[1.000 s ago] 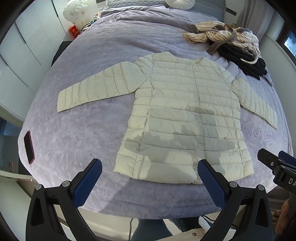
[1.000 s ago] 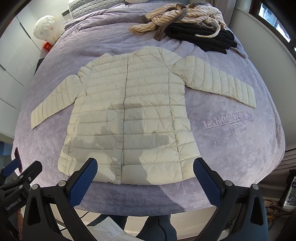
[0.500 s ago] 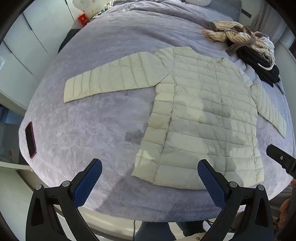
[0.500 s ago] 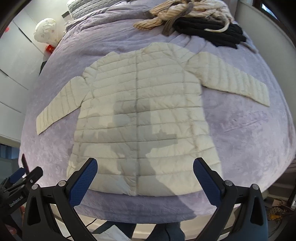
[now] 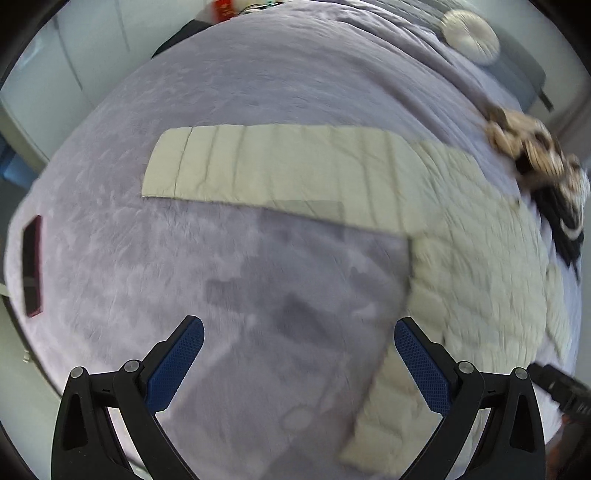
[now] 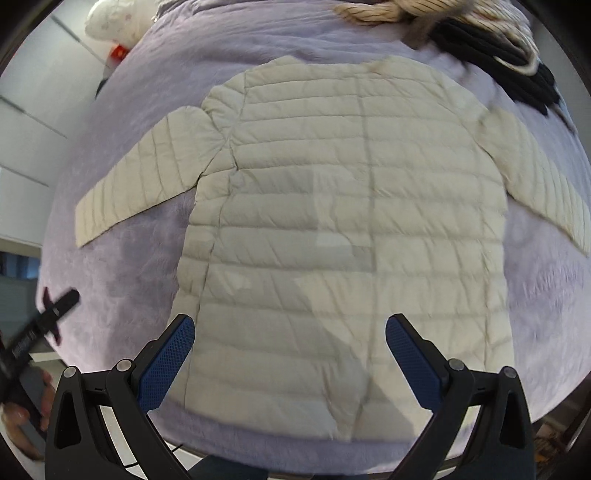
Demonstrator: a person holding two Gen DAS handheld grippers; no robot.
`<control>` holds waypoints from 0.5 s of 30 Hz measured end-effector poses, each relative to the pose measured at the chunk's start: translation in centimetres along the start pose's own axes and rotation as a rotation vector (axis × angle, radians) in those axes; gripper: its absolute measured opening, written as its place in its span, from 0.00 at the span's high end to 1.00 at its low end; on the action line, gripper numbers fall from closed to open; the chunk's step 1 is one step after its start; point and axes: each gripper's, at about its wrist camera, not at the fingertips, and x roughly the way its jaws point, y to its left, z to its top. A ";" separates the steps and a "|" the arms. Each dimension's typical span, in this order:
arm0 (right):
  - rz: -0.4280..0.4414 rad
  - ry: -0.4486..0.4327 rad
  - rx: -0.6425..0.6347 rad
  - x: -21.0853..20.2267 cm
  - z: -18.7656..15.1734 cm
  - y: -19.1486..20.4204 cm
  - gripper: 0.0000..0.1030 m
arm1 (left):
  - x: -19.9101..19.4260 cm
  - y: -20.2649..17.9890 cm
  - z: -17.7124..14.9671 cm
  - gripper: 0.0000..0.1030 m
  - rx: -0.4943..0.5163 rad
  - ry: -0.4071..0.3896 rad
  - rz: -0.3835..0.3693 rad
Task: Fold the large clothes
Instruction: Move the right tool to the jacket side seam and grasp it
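A cream quilted puffer jacket (image 6: 351,221) lies flat on the purple bed, both sleeves spread out. In the left wrist view its left sleeve (image 5: 280,170) stretches across the middle and its body (image 5: 480,266) lies at the right. My left gripper (image 5: 299,347) is open and empty above the bare blanket, below the sleeve and left of the hem. My right gripper (image 6: 290,341) is open and empty over the lower part of the jacket. The left gripper also shows in the right wrist view (image 6: 44,325) at the far left.
The purple plush blanket (image 5: 184,277) covers the bed. A dark phone (image 5: 32,266) lies near the left bed edge. A striped garment (image 6: 406,11) and a black garment (image 6: 517,74) are piled at the far right. White cupboards stand at the left.
My left gripper has moved left and closer to the bed, now facing the left sleeve. My right gripper has moved forward and lower over the jacket's hem. The jacket has not moved.
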 end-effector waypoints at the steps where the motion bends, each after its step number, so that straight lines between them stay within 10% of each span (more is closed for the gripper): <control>1: -0.007 0.003 -0.014 0.8 0.8 0.7 0.00 | 0.7 0.7 0.7 0.00 -0.019 -0.003 -0.017; 15: 0.017 -0.110 -0.155 9.4 11.8 9.4 0.02 | 9.2 7.0 7.0 0.00 -0.224 -0.082 -0.215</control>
